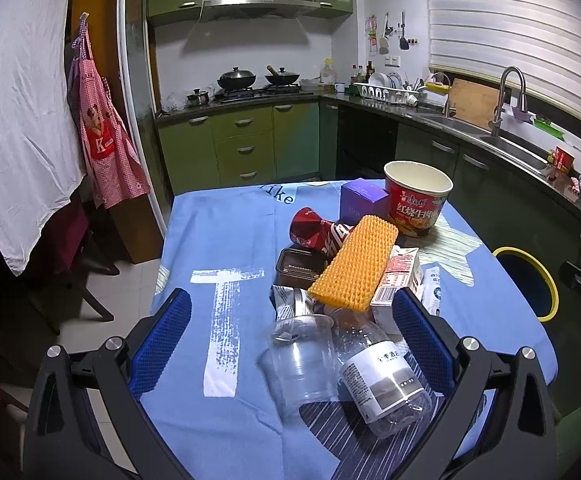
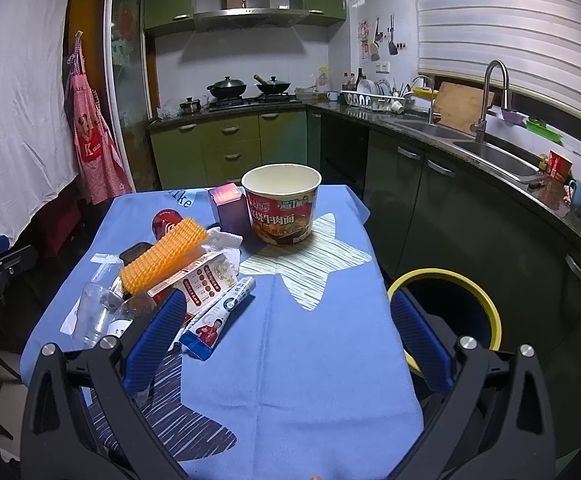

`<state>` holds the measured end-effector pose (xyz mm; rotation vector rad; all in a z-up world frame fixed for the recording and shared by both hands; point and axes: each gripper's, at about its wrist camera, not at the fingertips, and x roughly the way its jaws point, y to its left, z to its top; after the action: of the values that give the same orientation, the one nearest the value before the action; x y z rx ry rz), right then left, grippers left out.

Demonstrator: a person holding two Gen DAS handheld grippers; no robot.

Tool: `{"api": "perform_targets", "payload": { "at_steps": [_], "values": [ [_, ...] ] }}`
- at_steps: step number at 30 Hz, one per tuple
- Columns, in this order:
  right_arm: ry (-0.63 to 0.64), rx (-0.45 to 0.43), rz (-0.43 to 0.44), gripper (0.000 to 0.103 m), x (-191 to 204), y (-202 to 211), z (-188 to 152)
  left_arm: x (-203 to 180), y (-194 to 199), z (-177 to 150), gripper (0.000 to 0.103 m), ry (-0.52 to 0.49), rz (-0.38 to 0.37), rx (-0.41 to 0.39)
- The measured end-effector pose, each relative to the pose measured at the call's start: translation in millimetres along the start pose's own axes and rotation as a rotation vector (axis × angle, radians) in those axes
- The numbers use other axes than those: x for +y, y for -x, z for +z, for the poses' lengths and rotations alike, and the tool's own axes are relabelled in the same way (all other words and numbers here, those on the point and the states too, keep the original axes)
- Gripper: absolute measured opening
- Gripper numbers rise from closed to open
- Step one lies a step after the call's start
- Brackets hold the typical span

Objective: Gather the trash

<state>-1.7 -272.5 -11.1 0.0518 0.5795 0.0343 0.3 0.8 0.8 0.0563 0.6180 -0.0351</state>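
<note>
left hand-held gripper [image 1: 290, 334] spread wide, empty, over clear cup [image 1: 302, 360] and bottle [image 1: 382, 380] on desk [image 1: 218, 224]; right hand-held gripper [image 2: 286, 336] wide, empty. advise closing squarely on cup, gently; bin [image 2: 486, 304] beside desk.

The red can [image 1: 318, 232] lies half hidden under the orange ridged piece [image 1: 354, 268]. The brown tray [image 1: 296, 266] shows only one corner. The small print on the clear bottle [image 1: 382, 384] is too small to read. The counter [image 2: 322, 360] hides the near rim of the yellow-rimmed bin [image 2: 450, 276].
</note>
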Motion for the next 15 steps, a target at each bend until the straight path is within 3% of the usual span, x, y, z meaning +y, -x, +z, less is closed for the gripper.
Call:
{"api": "perform_targets", "payload": {
  "at_steps": [15],
  "values": [
    [-0.002,0.027,-0.004,0.097,-2,-9,-5,-1,-15,-5,0.099,-0.008,0.001,0.026]
  ]
}}
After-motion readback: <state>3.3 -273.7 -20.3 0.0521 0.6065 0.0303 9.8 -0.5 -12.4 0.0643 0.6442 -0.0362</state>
